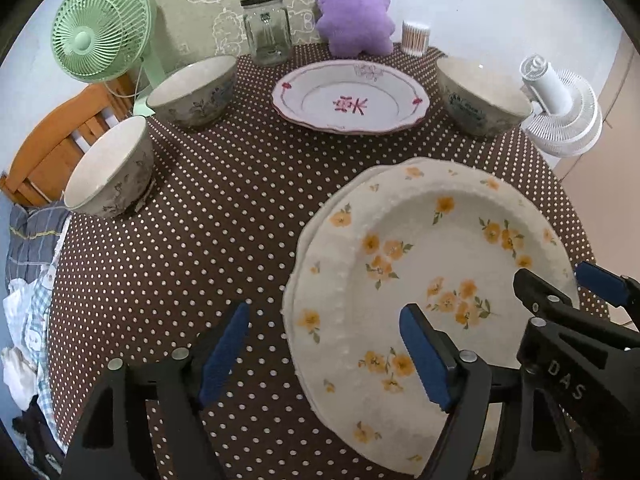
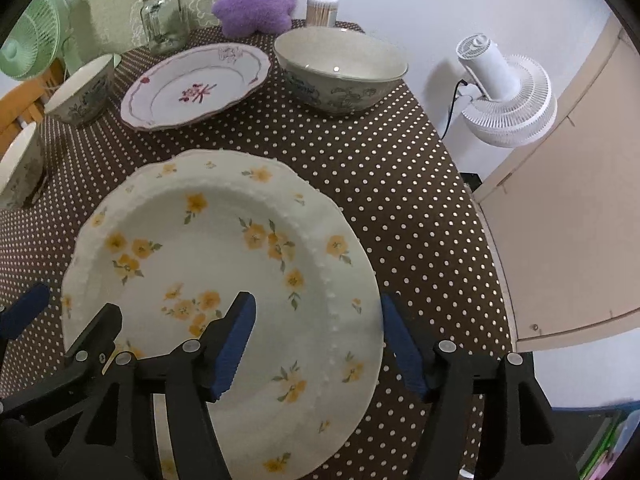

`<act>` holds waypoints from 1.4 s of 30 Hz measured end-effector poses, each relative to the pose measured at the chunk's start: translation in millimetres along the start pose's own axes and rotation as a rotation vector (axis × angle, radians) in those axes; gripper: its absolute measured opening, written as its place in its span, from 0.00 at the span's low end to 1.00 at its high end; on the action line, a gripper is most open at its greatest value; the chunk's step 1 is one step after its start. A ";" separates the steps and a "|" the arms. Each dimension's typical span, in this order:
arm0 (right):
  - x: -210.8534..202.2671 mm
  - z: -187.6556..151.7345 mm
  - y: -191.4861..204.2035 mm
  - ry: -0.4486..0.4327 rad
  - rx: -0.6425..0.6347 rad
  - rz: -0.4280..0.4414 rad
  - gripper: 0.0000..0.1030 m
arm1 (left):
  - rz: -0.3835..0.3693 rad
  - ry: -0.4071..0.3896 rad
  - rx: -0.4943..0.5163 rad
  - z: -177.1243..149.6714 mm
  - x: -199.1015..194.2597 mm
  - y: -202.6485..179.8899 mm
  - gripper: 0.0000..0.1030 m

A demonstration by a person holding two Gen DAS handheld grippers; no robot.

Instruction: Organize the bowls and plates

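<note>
Yellow plates (image 1: 432, 256): two flowered plates lie stacked, one on the other, on the near right part of the surface (image 1: 224, 208).
Left tongs (image 1: 324, 354): spread wide, gripping nothing. One blue pad (image 1: 426, 356) hangs over the top plate's left rim, the other over bare cloth.
Right tongs (image 2: 318, 350): spread wide too, gripping nothing. One blue pad (image 2: 234, 346) is over the plate, the other just past its right rim.
Pink plate (image 1: 350, 96): lies flat at the far middle, well apart from the stack.
Bowls: two on the left, one near (image 1: 110, 166) and one farther (image 1: 192, 90); one at the far right (image 1: 482, 96).
Behind: a jar (image 1: 266, 28), a purple plush (image 1: 352, 10), a tub of swabs (image 1: 415, 37).
Fans: green (image 1: 102, 26) on the left, white (image 1: 560, 108) on the right.
</note>
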State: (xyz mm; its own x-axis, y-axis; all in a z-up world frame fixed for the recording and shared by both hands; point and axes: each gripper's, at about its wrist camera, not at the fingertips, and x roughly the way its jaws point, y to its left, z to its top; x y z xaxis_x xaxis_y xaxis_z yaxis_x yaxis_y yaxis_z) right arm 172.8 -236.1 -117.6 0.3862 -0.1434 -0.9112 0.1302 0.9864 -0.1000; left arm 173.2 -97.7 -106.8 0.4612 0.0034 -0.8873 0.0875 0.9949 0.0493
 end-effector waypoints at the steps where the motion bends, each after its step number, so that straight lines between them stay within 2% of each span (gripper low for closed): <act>1: -4.3 -0.6 -0.2 -0.009 0.004 0.001 0.68 | -0.005 -0.006 0.000 0.2 -2.8 2.9 0.79; 11: -55.3 -6.2 17.1 -0.104 0.038 0.003 0.69 | -0.048 -0.084 0.014 1.2 -42.5 40.3 0.84; 22: -100.5 -10.8 57.6 -0.191 0.049 0.022 0.69 | -0.063 -0.144 -0.004 1.7 -73.0 90.7 0.84; 33: -122.4 -8.7 105.9 -0.243 0.051 0.059 0.69 | -0.043 -0.196 -0.023 6.4 -84.9 146.4 0.83; 42: -124.5 2.6 141.3 -0.242 0.048 0.099 0.69 | -0.032 -0.183 -0.037 13.2 -78.3 175.4 0.82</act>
State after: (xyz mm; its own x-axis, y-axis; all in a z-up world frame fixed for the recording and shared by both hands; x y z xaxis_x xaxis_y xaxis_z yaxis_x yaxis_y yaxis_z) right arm 145.5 -79.2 -17.3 0.6059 -0.0674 -0.7927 0.1217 0.9925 0.0086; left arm 164.1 75.2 -22.7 0.6122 -0.0428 -0.7895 0.0734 0.9973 0.0028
